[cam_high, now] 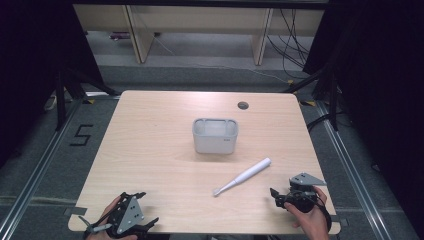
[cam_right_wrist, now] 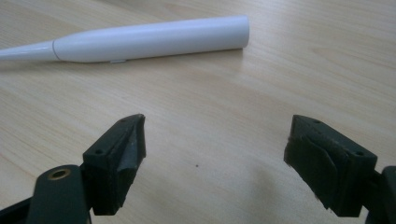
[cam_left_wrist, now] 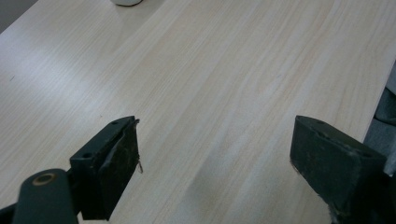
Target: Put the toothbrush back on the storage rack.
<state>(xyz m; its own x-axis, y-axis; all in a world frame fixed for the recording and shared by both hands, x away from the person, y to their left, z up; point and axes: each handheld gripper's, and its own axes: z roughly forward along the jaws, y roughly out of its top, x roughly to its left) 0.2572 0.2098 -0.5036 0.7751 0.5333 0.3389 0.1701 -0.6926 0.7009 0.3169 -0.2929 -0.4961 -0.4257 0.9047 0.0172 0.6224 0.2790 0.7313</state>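
A white electric toothbrush (cam_high: 243, 176) lies flat on the wooden table (cam_high: 150, 150), its head toward the near left and its handle end toward the far right. In the right gripper view the toothbrush (cam_right_wrist: 149, 39) lies just beyond the jaws. A grey-white rectangular holder (cam_high: 215, 135) stands upright at the table's middle. My right gripper (cam_high: 280, 196) rests near the front right edge, open, with nothing between its jaws (cam_right_wrist: 215, 163). My left gripper (cam_high: 142, 210) sits at the front left edge, open over bare wood (cam_left_wrist: 215, 158).
A round cable hole (cam_high: 243, 105) is at the table's far right. The holder's base (cam_left_wrist: 126, 2) peeks in at the top of the left gripper view. The table's edge drops off close at that view's right. Desk legs and cables lie on the floor beyond the table.
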